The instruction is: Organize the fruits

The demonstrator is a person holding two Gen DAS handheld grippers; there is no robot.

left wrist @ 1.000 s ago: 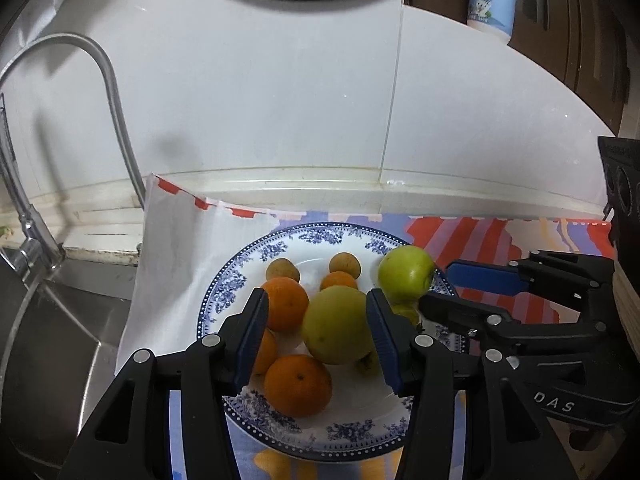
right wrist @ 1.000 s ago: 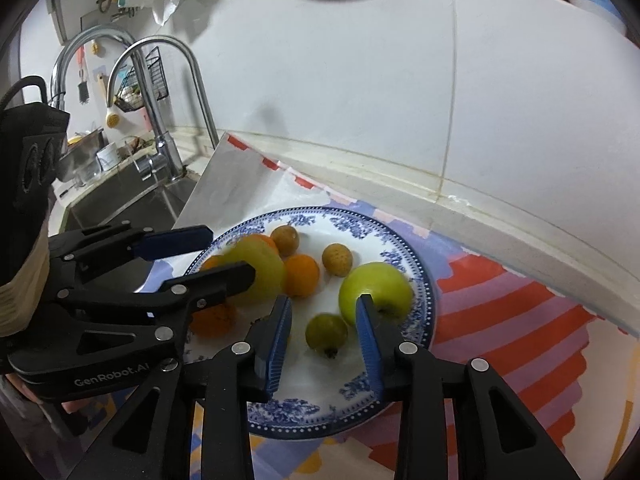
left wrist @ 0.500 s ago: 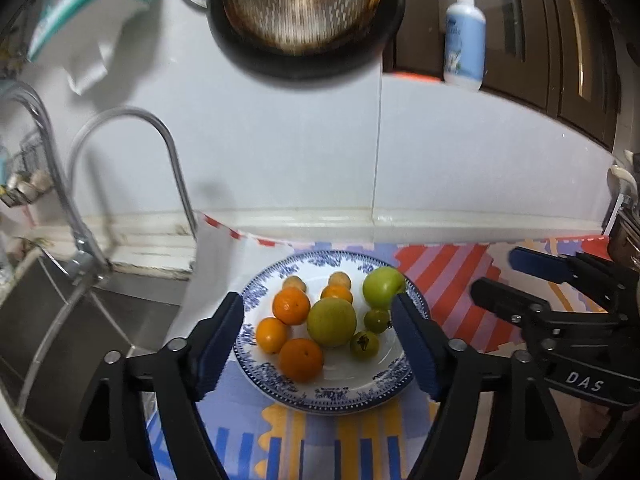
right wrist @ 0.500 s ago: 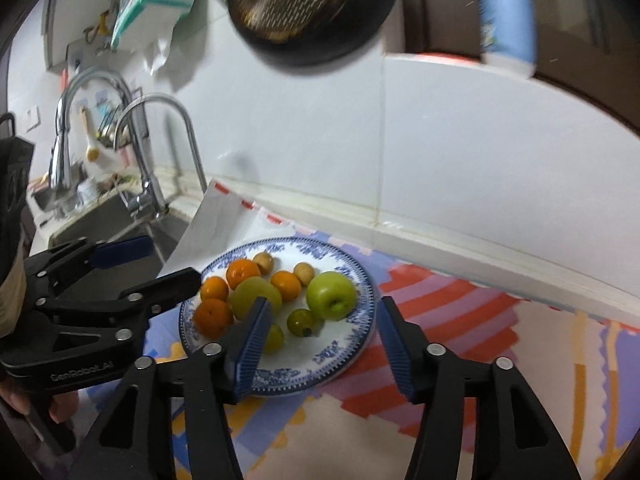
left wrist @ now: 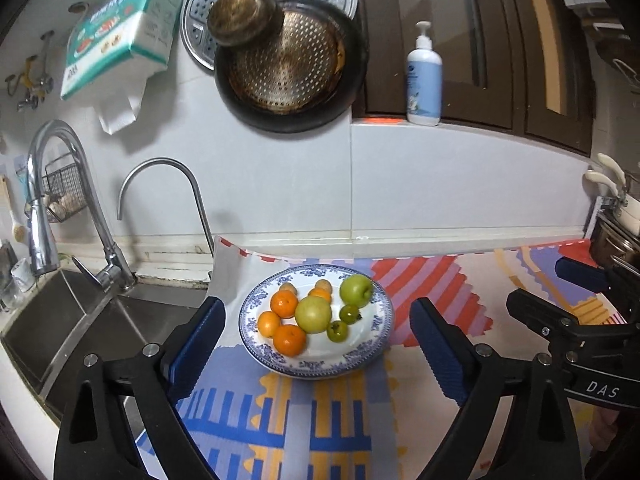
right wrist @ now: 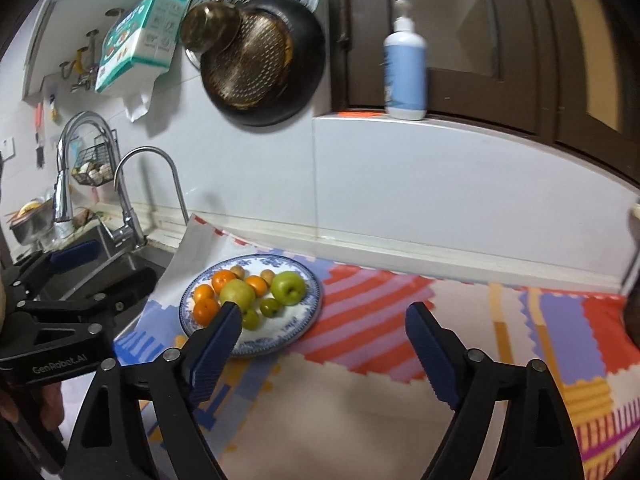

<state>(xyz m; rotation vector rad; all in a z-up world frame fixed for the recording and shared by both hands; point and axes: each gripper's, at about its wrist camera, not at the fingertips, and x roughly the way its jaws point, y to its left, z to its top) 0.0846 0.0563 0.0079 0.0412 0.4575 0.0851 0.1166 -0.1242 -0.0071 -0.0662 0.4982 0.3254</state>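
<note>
Tabletop (left wrist: 460, 276) w/ a patterned mat carries the blue-rimmed plate (left wrist: 384, 316), beside the sink (left wrist: 60, 320). All fruits sit on it: two green apples (left wrist: 314, 314), oranges (left wrist: 285, 304), small green and brown ones. Left claw (left wrist: 316, 344) and right claw (right wrist: 324, 340) both gape wide, holding nothing, well back from the plate. Apples look firm, smooth, prob. rolly; grip across the middle. Small ones look light. Left view shows the sink basin; right view shows more mat to the right.

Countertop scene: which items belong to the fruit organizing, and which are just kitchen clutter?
Job:
plate
oranges
green apple
yellow-green fruit
small green fruits

Clutter:
pans
soap bottle
faucet
tissue box
</note>
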